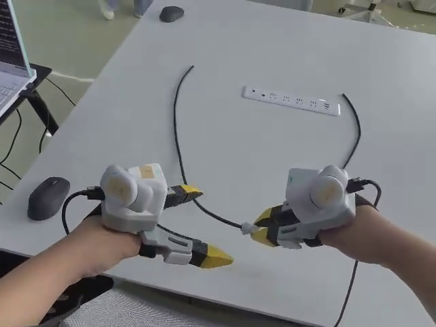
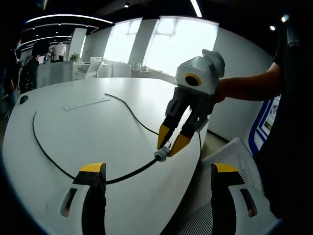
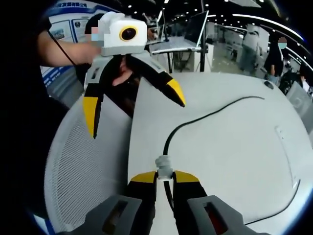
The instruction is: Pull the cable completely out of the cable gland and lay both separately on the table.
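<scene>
1. Cable (image 1: 176,136) lies black along the bench (image 1: 272,163). Its far end is well away from you, and its near end is threaded into the white gland (image 1: 248,229) close to the front edge.
2. Your right claw (image 1: 261,228) is clamped on the gland with its jaws closed around it. In the right gripper view the cable leaves straight ahead from the tips.
3. Your left claw (image 1: 205,225) is spread wide and grips nothing.
4. From the gland the cable runs leftward toward your left claw and crosses the gap between its jaws, passing close to the yellow tip of the jaw farther from you. Whether it sits at jaw height cannot be told.
5. Along that stretch the cable's long axis points roughly from one claw to the other, so the pull likely wants to follow that line, away from the gland.
6. Your left claw is the nearer one to the free cable. Closing it on the stretch just beside the gland looks the sound move, while your right holds the gland firm.
7. Nothing is separated yet: the cable sits in the gland. A slack grip may slide along the sheath.
</scene>
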Motion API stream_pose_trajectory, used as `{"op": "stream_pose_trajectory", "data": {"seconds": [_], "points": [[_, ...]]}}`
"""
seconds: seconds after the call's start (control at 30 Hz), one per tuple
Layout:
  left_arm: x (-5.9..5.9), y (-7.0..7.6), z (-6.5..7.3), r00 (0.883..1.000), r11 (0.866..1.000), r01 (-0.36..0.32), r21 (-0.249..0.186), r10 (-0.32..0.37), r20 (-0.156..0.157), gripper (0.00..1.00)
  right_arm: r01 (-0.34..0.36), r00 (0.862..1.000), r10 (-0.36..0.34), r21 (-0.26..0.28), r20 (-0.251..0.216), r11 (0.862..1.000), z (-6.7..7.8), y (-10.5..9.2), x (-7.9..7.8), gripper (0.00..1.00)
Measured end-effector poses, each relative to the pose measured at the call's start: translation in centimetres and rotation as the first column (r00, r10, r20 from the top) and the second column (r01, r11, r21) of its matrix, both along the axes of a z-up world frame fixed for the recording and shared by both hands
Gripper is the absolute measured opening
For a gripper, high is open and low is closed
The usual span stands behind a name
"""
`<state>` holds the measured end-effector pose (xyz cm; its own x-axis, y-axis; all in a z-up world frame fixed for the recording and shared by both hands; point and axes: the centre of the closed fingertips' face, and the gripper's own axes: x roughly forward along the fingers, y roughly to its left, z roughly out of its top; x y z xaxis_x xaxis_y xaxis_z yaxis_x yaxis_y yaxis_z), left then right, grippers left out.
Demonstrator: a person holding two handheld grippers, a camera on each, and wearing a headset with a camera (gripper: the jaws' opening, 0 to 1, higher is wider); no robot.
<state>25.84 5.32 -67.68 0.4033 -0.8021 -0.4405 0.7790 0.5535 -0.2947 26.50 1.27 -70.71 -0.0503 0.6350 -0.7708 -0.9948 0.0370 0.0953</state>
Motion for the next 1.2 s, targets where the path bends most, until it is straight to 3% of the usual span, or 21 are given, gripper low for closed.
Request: {"op": "stream_pose_trajectory", "data": {"seconds": [0.13,0.3,0.4,0.73,1.03,1.2], "points": [[0.3,-1.0,0.3,0.999,1.0,0.03,0.004,-0.03,0.016,0.86,-0.024,1.0,0.024,-0.002,0.018,1.0,1.1,0.0,-0.4,0.06],[0.4,-2.3,0.4,0.997,0.997,0.072,-0.011,-0.072,-0.001,0.77,-0.049,0.998,0.049,0.011,0.047,0.999,2.7,0.3,-0.4,0.06],[0.5,-3.0,0.5,0.996,0.996,0.091,-0.018,-0.091,0.008,0.72,-0.069,0.996,0.068,0.013,0.059,0.998,3.3,0.3,-0.5,0.06],[0.9,-3.9,1.4,0.993,0.992,0.117,-0.049,-0.115,0.036,0.62,-0.099,0.992,0.098,0.014,0.076,0.995,4.1,0.0,-0.6,0.06],[0.5,-4.8,1.8,0.99,0.987,0.14,-0.081,-0.139,0.02,0.51,-0.13,0.987,0.129,0.003,0.096,0.991,4.4,-0.3,-0.9,0.06],[0.2,-5.3,1.5,0.986,0.984,0.164,-0.074,-0.163,0.018,0.43,-0.123,0.988,0.121,0.012,0.098,0.992,4.7,-0.5,-0.7,0.06]]}}
